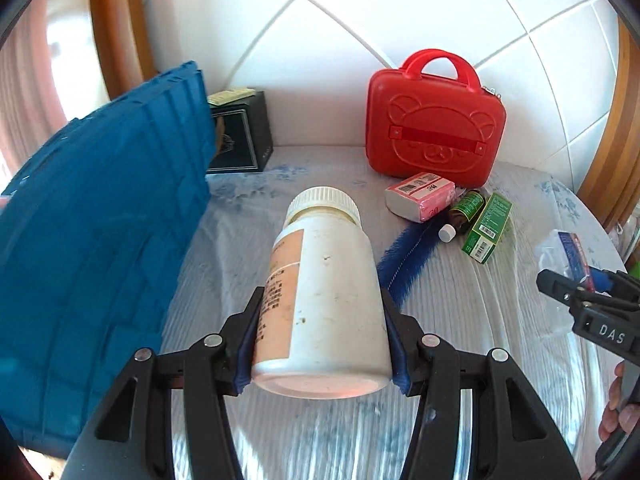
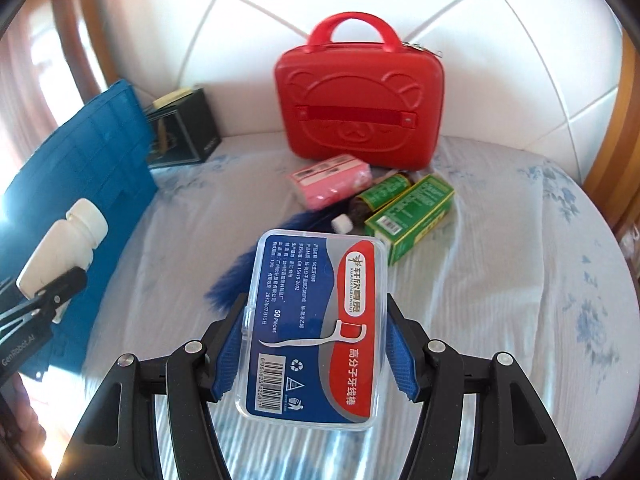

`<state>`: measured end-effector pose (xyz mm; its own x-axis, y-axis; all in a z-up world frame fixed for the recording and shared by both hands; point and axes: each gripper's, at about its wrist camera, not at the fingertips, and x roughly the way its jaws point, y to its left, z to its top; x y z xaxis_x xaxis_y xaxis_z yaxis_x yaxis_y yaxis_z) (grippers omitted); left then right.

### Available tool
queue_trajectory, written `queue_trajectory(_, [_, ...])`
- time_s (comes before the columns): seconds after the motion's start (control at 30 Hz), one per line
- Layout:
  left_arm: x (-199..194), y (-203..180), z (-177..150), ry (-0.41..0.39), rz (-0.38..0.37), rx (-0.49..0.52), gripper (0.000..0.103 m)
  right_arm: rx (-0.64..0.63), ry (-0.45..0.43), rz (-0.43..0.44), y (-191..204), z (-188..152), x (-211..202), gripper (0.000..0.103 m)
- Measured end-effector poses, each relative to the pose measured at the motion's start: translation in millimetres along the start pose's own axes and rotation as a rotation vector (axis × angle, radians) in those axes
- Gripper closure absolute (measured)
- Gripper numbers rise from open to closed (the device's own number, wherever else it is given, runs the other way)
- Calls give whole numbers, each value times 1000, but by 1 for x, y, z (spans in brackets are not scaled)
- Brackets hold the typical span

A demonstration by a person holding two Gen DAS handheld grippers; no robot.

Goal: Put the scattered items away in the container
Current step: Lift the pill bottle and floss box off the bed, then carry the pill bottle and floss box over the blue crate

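Observation:
My left gripper (image 1: 322, 316) is shut on a white pill bottle (image 1: 324, 288) and holds it above the bed, beside the blue crate (image 1: 96, 248) on the left. My right gripper (image 2: 316, 328) is shut on a clear floss-pick box (image 2: 316, 328) with a blue and red label. On the bed lie a pink tissue pack (image 2: 330, 184), a small brown bottle (image 2: 378, 200), a green carton (image 2: 412, 216) and a blue furry strip (image 2: 248, 272). The bottle also shows in the right wrist view (image 2: 60, 256). The right gripper also shows at the right edge of the left wrist view (image 1: 580, 292).
A red bear-face case (image 2: 356, 108) stands upright against the white padded headboard (image 2: 480, 40). A black box (image 2: 180, 128) sits behind the blue crate. The bed sheet (image 2: 520, 280) is pale with blue flowers. Wooden frame edges run along both sides.

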<state>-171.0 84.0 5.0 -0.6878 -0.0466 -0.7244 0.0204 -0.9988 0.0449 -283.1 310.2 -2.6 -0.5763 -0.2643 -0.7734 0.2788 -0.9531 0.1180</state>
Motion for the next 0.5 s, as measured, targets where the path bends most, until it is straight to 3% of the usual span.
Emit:
queue_trajectory(0.27, [-69, 17, -25, -52, 50, -45, 51, -90, -31, 120, 41, -22, -33, 41])
queue_trajectory(0.5, [-132, 65, -10, -170, 61, -83, 51, -162, -74, 176, 90, -21, -60, 41])
